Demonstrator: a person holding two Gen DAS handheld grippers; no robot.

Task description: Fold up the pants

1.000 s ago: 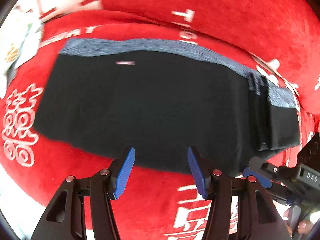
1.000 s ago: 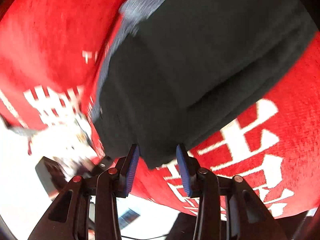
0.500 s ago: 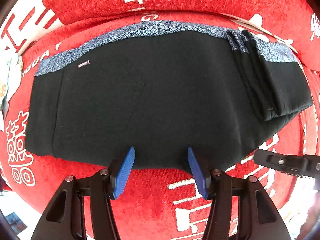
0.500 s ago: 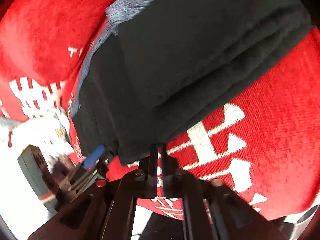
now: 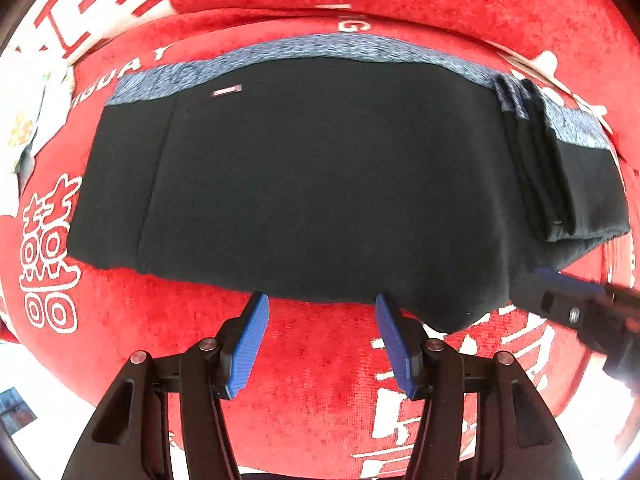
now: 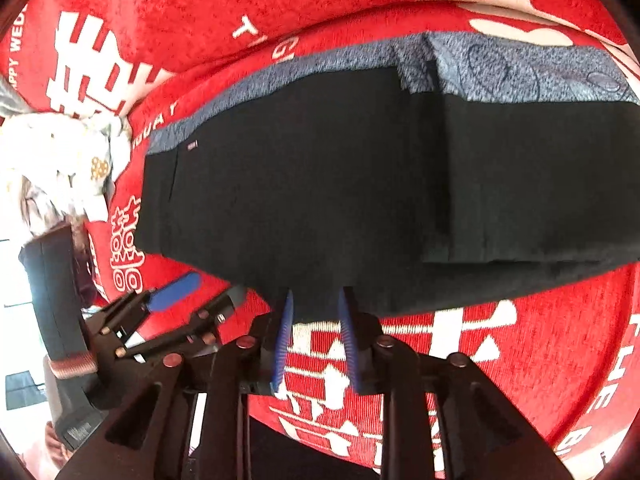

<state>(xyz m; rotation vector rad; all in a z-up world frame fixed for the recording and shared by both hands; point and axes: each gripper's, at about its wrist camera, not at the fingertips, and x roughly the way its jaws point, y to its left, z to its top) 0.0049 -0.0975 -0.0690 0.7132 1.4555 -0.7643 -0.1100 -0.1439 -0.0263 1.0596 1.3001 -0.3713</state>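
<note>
black pants (image 5: 320,180) with small unreadable tag (image 5: 227,91), red cover (image 6: 180,12) lettered "wed", left gripper (image 5: 322,312) parted and empty, right gripper (image 6: 316,300) just reopening, empty

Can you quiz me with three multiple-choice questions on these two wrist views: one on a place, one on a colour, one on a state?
1. Where do the black pants lie?
A. on a red cover with white lettering
B. in a basket
C. on a hanger

2. What colour is the waistband?
A. yellow
B. speckled blue-grey
C. white

3. How does the left gripper stand?
A. shut on the pants
B. open, nothing between its jaws
C. shut on a sock

Key:
1 A: the red cover shows all around the pants.
2 B: the far-edge band is mottled blue-grey.
3 B: its blue pads stand apart over bare red fabric.
</note>
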